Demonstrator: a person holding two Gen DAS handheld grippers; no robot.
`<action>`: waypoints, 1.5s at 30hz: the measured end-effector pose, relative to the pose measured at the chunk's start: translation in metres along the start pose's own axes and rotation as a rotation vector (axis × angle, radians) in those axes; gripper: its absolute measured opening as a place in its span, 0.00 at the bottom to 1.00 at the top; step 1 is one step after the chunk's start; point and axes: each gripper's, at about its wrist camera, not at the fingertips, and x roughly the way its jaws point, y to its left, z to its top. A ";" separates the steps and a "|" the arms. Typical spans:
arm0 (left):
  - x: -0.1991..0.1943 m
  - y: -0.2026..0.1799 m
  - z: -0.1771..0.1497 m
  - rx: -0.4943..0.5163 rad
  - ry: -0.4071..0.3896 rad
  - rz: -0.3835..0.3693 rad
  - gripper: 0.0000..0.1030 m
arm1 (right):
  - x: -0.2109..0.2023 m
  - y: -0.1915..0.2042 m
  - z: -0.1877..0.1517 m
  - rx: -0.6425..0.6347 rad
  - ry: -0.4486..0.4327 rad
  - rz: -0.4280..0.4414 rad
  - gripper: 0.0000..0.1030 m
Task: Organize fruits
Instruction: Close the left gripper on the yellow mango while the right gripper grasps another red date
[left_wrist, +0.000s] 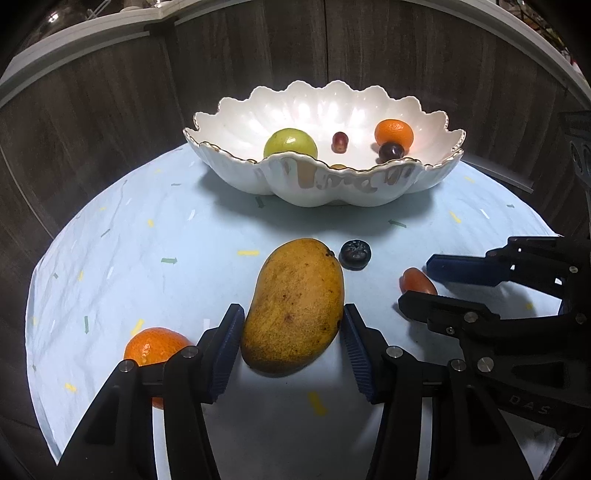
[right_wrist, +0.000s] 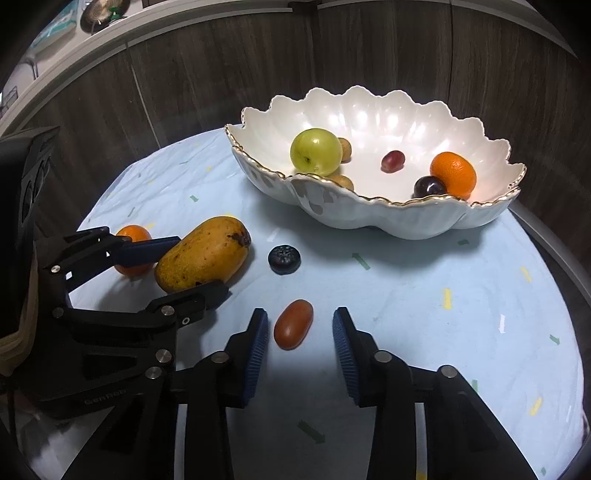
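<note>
1. Your left gripper (left_wrist: 293, 319) straddles the mango (left_wrist: 293, 306); both blue pads look to be right against its flanks, jaws about a third open, gripping the mango as it lies on the cloth.
2. The mango's long axis runs away from you, between the fingers, stem end tipped toward the scalloped white bowl (left_wrist: 369, 192).
3. Your right gripper (right_wrist: 300, 326) brackets the small red oval fruit (right_wrist: 293, 324); there's a gap on each side, so nothing is held.
4. That fruit's long axis leans up and slightly right, its far end toward the bowl.
5. Just past the mango's tip sits a dark berry (left_wrist: 355, 254).
6. An orange (left_wrist: 155, 349) lies left of your left finger.
7. All of it rests on the pale blue tablecloth (left_wrist: 147, 236).
</note>
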 end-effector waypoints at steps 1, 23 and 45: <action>0.000 0.000 0.000 -0.005 -0.001 0.002 0.51 | 0.001 0.000 0.000 0.001 0.000 -0.002 0.32; -0.015 -0.006 -0.006 -0.133 0.013 0.043 0.47 | -0.015 0.004 0.003 -0.026 -0.018 0.012 0.20; -0.067 -0.023 -0.005 -0.172 -0.046 0.086 0.34 | -0.070 0.006 0.014 -0.048 -0.119 0.024 0.20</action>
